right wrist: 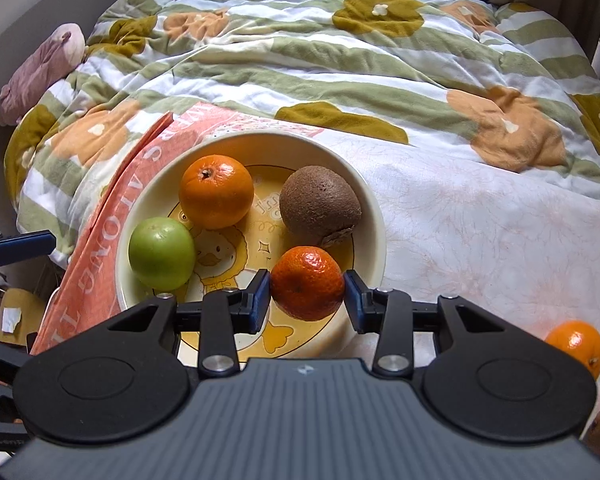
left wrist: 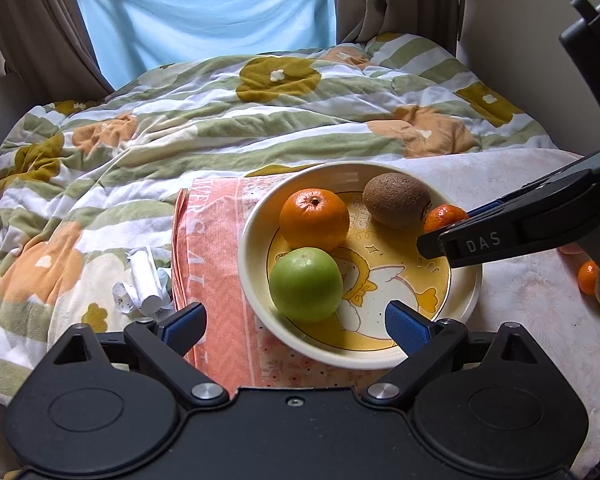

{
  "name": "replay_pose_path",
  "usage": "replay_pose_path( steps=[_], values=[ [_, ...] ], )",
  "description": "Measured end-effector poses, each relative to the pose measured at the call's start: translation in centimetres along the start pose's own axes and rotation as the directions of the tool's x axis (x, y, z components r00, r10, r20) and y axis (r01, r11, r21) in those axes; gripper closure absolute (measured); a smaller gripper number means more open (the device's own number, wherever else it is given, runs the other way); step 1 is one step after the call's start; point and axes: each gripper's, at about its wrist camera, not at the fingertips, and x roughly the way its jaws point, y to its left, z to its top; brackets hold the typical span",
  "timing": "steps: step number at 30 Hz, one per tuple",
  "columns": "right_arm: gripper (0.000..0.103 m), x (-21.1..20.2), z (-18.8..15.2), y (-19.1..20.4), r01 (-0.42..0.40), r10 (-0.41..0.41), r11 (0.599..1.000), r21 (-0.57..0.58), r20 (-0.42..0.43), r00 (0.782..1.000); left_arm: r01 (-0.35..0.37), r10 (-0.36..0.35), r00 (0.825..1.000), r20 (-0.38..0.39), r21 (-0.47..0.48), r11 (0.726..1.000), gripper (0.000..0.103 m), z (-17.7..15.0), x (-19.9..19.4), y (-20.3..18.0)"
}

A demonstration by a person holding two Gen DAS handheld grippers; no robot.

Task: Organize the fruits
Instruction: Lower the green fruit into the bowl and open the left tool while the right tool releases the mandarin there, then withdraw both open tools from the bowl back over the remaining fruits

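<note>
While right gripper (right wrist: 307, 294) pinches mandarin (right wrist: 307, 282) over bowl (right wrist: 374, 216), left gripper (left wrist: 296, 322) gapes empty; orange (right wrist: 216, 191), green apple (right wrist: 162, 253), kiwi (right wrist: 318, 204) placed; stray mandarin (right wrist: 576, 346) remains outside.

Bowl (right wrist: 374, 216) on towel (right wrist: 100, 256) — apple (right wrist: 162, 254), orange (right wrist: 216, 191), kiwi (right wrist: 318, 204) inside.

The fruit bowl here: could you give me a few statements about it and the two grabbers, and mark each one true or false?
1. The right gripper is closed on a small mandarin above the bowl. True.
2. The left gripper holds the green apple. False: its jaws are open and empty, at the bowl's near rim.
3. A kiwi lies in the bowl. True.
4. The bowl sits on a bare wooden table. False: it rests on cloths spread over a bed.
5. Another mandarin lies outside the bowl. True.
</note>
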Motion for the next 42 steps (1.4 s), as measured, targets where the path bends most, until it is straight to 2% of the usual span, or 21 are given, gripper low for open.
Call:
replay_pose_path(
  steps=[8,10,11,13,15,19,23,29,36,42],
  values=[
    [0.048,2.3,0.0,0.6,-0.004,0.002,0.998,-0.061,-0.032,0.999,-0.030,0.028,0.999,-0.022,-0.067,0.997,0.005,-0.6,0.3,0.5],
    [0.045,2.5,0.0,0.6,-0.005,0.003,0.997,-0.071,-0.026,1.000,-0.032,0.030,0.999,-0.023,-0.079,0.996,0.005,-0.6,0.4,0.6],
    [0.041,2.4,0.0,0.7,-0.004,0.003,0.997,-0.079,-0.021,1.000,-0.035,0.034,0.999,-0.022,-0.082,0.996,0.005,-0.6,0.4,0.6],
    [0.013,2.3,0.1,0.9,-0.012,0.012,0.996,-0.094,-0.006,1.000,-0.038,0.037,0.999,-0.021,-0.084,0.996,0.005,-0.5,0.4,0.6],
    [0.000,1.8,0.1,0.9,-0.057,0.059,0.994,-0.093,0.023,0.998,-0.041,0.039,0.999,-0.023,-0.084,0.996,0.005,-0.5,0.3,0.5],
    [0.000,1.4,0.2,1.5,-0.042,0.047,0.993,-0.115,0.043,0.998,-0.040,0.038,0.999,-0.028,-0.085,0.996,0.005,-0.6,0.2,0.4],
    [0.000,0.7,0.0,1.2,-0.061,0.068,0.994,-0.092,0.078,0.995,-0.036,0.034,0.999,-0.030,-0.090,0.995,0.005,-0.7,-0.1,0.4],
    [0.000,-0.8,0.0,1.5,-0.032,0.042,0.994,-0.106,0.098,0.994,-0.033,0.031,0.999,-0.014,-0.099,0.995,0.005,-0.4,-1.1,0.4],
    [0.000,-4.5,-0.1,1.7,-0.033,0.044,0.996,-0.077,0.143,0.989,-0.040,0.043,0.999,0.033,-0.098,0.994,0.005,-0.3,-3.8,0.7],
    [0.000,-8.7,-0.9,1.3,-0.004,0.010,0.999,-0.035,0.187,0.982,-0.023,0.029,0.997,0.073,-0.080,0.997,0.005,-0.1,-6.6,0.2]
  ],
)
